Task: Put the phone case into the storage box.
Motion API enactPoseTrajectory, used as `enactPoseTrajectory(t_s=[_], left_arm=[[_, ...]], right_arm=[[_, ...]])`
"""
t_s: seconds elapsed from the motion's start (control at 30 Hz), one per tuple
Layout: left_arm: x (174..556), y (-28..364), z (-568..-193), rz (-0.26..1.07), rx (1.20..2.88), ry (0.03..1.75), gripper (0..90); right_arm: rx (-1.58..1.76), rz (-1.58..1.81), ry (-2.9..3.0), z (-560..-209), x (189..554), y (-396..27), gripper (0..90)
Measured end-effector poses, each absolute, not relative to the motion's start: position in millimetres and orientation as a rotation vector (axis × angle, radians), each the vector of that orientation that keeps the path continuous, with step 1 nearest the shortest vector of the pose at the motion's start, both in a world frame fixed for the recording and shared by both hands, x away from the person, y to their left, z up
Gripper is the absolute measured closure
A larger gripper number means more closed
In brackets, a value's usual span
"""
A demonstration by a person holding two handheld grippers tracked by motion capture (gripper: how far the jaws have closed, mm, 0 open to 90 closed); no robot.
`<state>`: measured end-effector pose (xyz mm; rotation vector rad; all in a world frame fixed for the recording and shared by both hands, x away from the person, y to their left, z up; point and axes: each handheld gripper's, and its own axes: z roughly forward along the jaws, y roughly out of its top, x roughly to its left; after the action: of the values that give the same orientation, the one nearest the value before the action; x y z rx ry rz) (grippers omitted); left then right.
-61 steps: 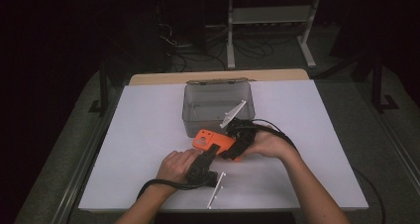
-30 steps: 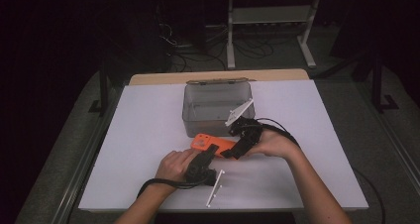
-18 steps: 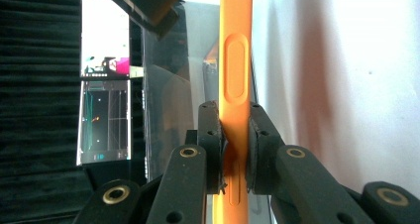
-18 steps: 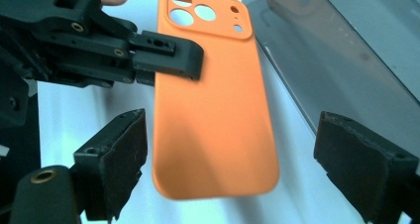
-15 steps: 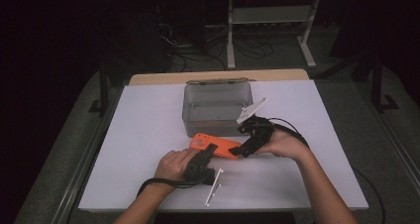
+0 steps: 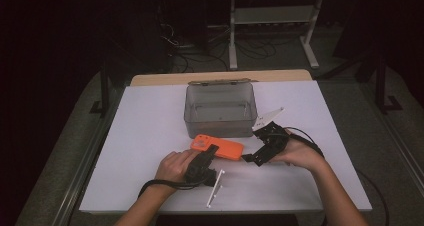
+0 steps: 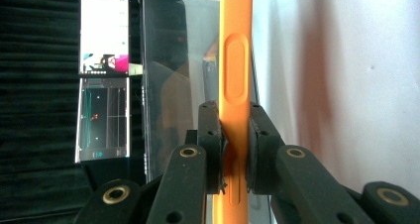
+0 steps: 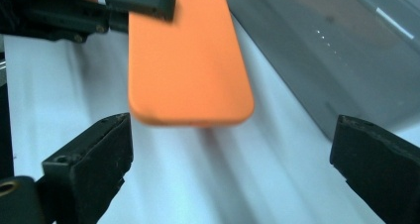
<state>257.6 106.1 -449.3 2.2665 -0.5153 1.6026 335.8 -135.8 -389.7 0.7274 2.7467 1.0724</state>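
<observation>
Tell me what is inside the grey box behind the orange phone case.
The grey box looks empty in the high view: bare floor visible. Its near wall hides the front strip of the floor. The orange phone case lies outside.

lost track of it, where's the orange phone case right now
High view: the orange phone case sits mid-table, just in front of the grey bin, pinched by the left tongs.
</observation>
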Motion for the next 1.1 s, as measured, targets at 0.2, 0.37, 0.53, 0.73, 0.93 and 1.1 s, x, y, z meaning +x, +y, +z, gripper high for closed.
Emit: enactPoseTrajectory(t_s=[0.2,0.37,0.53,0.73,0.93,1.1], left_arm=[[258,107,-449,1.606,2.271,-0.512,80.1],[258,106,-449,1.605,2.271,-0.513,80.1],[258,106,-449,1.603,2.272,-0.509,80.1],[258,107,-449,1.601,2.271,-0.504,80.1],[258,107,-449,1.599,2.272,-0.503,80.1],[257,107,-448,1.596,2.264,-0.497,80.2]], right_arm=[[0.737,1.104,2.688,-398,325,-148,0.9],[0.788,1.136,2.625,-405,316,-161,0.0],[0.852,1.174,2.555,-416,306,-172,0.1],[0.885,1.151,2.473,-426,292,-181,0.0],[0.942,1.16,2.395,-435,284,-185,0.0],[0.97,1.184,2.375,-441,279,-188,0.0]])
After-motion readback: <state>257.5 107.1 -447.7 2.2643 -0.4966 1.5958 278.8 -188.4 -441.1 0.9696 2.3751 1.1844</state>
